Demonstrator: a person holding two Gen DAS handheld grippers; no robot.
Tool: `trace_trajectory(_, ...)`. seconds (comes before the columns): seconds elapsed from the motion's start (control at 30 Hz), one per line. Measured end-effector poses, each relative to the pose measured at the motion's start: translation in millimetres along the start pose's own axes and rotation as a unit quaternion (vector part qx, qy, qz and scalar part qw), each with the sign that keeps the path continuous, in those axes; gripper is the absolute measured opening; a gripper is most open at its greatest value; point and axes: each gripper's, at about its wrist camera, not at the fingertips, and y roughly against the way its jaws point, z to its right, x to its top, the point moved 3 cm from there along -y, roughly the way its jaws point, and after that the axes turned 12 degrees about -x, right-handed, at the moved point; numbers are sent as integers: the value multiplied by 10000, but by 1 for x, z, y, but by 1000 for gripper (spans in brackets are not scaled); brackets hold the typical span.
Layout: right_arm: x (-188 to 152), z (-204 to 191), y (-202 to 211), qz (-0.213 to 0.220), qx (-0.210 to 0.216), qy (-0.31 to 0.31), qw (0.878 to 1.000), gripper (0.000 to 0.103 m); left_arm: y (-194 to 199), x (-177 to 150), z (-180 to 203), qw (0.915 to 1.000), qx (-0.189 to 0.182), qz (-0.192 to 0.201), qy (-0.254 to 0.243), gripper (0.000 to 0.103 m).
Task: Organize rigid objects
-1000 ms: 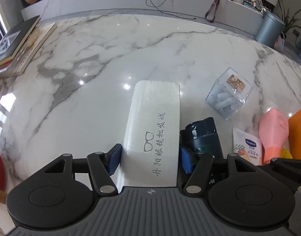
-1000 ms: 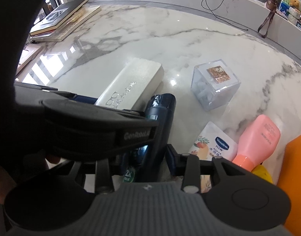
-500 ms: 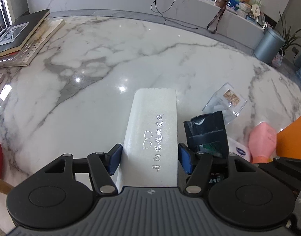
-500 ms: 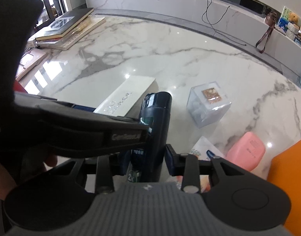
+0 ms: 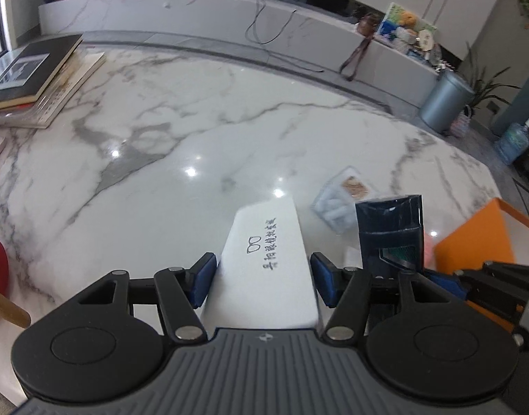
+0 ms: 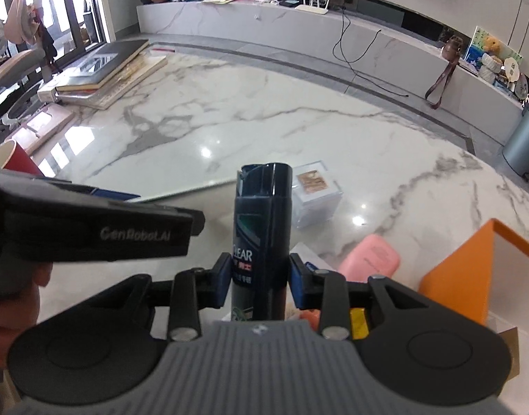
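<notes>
Above the marble bench (image 5: 229, 131), your left gripper (image 5: 263, 282) is closed on a white glasses case (image 5: 267, 259) and your right gripper (image 6: 259, 282) clamps a dark shampoo bottle (image 6: 262, 221), both lifted near the orange box (image 6: 479, 269).

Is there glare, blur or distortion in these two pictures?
Left wrist view: bright glare spots on the marble table, fisheye bending of the far counter, the clear box slightly blurred. Right wrist view: similar glare spots, curved edges, and the dark bottle sharp.
</notes>
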Motion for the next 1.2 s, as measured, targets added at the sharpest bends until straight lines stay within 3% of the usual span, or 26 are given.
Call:
trace_trajectory(0.57, -3, 29, 38, 309, 68, -255, 9992, 34, 38, -7, 32, 9997, -150, 171, -25, 68)
trace_trajectory(1.0, 0, 103, 104, 870, 42, -1072, 9904, 34, 74, 7, 94, 9967, -563, 486, -313, 68)
trace_trajectory(1.2, -17, 144, 125, 849, -315, -1158, 9891, 35, 79, 10, 136, 9927, -859, 514, -678, 68)
